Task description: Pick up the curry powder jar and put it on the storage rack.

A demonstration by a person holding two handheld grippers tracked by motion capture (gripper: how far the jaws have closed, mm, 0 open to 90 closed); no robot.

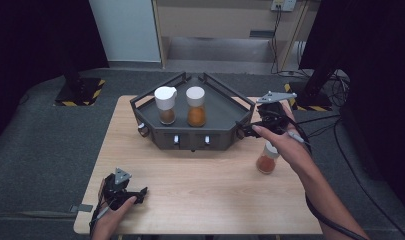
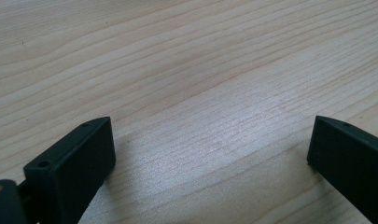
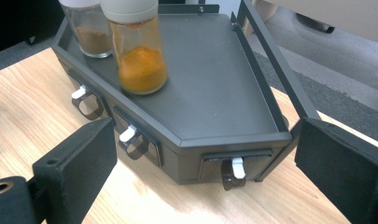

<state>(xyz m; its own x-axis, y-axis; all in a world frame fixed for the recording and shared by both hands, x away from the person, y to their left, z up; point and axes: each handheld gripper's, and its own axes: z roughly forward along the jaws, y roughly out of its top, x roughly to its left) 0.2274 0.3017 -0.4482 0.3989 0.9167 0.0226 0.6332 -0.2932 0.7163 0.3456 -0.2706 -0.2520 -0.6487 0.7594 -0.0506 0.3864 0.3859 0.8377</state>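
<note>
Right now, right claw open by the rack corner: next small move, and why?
Probably swing the right claw back to the spice jar standing on the table. Its jaws are open and empty, two jars already stand on the rack, and bare shelf remains on the near side.

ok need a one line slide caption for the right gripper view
Open right gripper faces a corner of the dark rack, which holds two spice jars.
</note>
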